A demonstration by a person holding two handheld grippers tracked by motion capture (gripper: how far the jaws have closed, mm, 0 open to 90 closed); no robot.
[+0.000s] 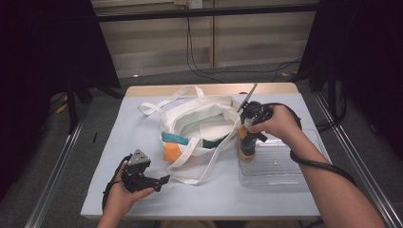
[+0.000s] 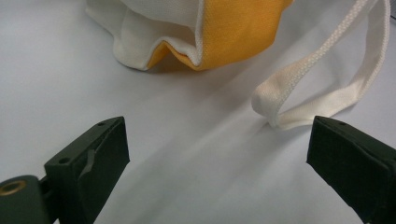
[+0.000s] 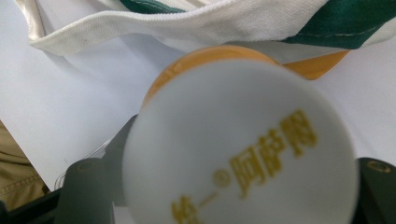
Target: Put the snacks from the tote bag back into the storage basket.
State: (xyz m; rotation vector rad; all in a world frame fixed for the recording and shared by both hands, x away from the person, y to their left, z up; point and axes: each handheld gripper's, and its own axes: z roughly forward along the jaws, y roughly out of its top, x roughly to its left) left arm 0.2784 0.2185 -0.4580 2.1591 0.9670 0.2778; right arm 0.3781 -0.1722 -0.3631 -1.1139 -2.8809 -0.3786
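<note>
White canvas tote bag (image 1: 199,126) with green and orange patches lay open in the middle of the desk (image 1: 142,199), straps flopped around it. Right gripper (image 1: 248,124) was closed around an orange bottle (image 1: 246,147) with a white cap (image 3: 240,149), holding it upright over the near-left corner of a clear plastic tray (image 1: 280,168), just beside the bag. Can't tell if the bottle touched the tray. Left gripper (image 1: 161,180) sat low near the front left, fingers (image 2: 93,158) spread wide and holding nothing, pointed at a strap loop (image 2: 289,93).
</note>
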